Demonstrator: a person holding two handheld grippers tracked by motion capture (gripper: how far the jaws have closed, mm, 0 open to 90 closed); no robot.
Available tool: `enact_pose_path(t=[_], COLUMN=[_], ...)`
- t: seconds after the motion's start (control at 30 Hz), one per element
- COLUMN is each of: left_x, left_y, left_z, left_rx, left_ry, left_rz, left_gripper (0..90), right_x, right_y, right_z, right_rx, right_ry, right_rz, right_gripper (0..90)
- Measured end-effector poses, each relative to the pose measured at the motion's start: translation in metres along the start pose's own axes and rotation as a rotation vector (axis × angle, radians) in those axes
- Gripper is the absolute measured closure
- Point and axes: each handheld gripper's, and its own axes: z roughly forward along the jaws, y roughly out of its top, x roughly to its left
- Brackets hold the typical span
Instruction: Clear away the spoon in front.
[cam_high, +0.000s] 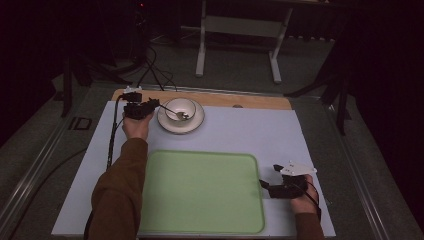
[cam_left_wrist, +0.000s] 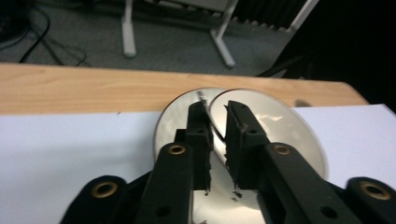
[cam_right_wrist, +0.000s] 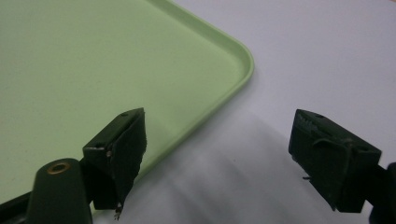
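Your left tool (cam_high: 150, 106) is in the upper left of the high view, at the left rim of the round white ceramic bowl (cam_high: 181, 108). This bowl stands on a round white ceramic plate (cam_high: 196, 122). In the left gripper view the jaws are nearly together, with a thin metal spoon handle (cam_left_wrist: 202, 99) between them, so I judge that you grip the metal spoon (cam_high: 177, 113), whose head lies inside the bowl. The spoon looks stiff, light and slippery; hold it along the flat handle, and firmly. The bowl and plate are fragile, so lift without knocking the rim. In the lower middle lies the flat pale green plastic tray (cam_high: 200, 192), empty, on the white surface (cam_high: 250, 130). At the lower right, your right tool (cam_high: 263, 184) rests just beside the tray's right edge, jaws wide apart, holding nothing.
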Motion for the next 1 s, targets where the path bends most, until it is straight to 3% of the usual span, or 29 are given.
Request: enact_pose_path(t=[0.2,0.6,0.8,1.0], left_x=[-0.011,-0.03,-0.033,-0.034], left_y=[0.001,0.005,0.013,0.017], left_z=[-0.013,-0.035,-0.056,-0.081], left_rx=[-0.06,-0.123,-0.161,-0.185], left_ry=[-0.038,-0.016,-0.032,-0.006], left_rz=[0.045,0.148,0.173,0.233], left_gripper=[87.8,88.9,88.9,89.0], right_x=[0.001,0.001,0.0,0.001], right_y=[0.0,0.001,0.0,0.0], right_z=[0.001,0.001,0.001,0.001], right_rx=[0.008,0.007,0.0,-0.001], right_ry=[0.001,-0.001,-0.004,-0.004], right_rz=[-0.005,-0.001,0.001,0.002], right_gripper=[18.7,18.6,18.7,18.7])
